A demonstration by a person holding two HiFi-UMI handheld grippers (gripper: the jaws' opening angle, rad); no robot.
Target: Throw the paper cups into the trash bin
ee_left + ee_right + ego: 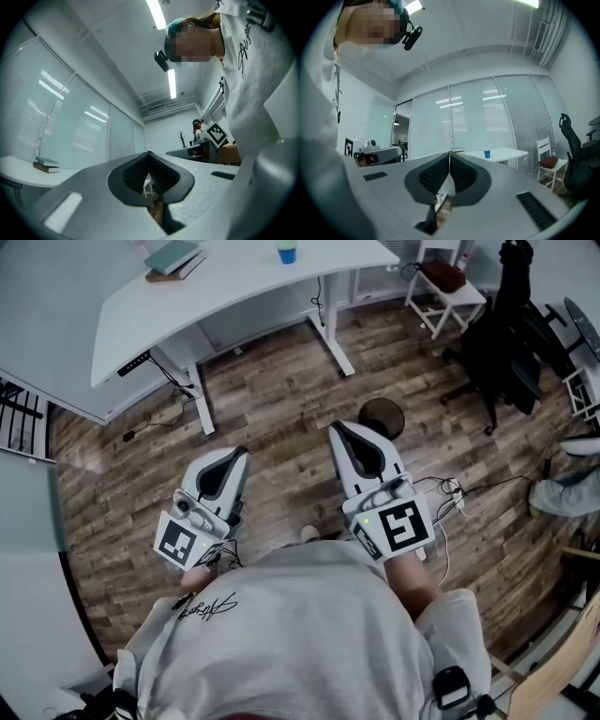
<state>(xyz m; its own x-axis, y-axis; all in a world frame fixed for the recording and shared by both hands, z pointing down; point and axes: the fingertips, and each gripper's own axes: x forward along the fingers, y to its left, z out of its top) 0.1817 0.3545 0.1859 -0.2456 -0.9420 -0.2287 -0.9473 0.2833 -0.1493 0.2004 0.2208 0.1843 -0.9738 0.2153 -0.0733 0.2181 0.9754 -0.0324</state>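
Note:
A blue paper cup [286, 252] stands on the white desk [244, 287] at the far side of the room; in the right gripper view the cup [487, 153] shows small, straight beyond the jaws. A round dark bin [382, 416] sits on the wood floor just right of my right gripper [336, 427]. My left gripper [239, 452] is held close to the person's body, like the right one. Both point toward the desk, with jaws together and nothing between them. The left gripper [148, 153] and the right gripper [449, 153] show pads touching at the tips.
Two books [173, 259] lie on the desk's left part. At the right stand a white chair with a brown bag [448, 279] and a black office chair [511, 343]. Cables [469, 493] trail on the floor. A second white table [37, 324] fills the left.

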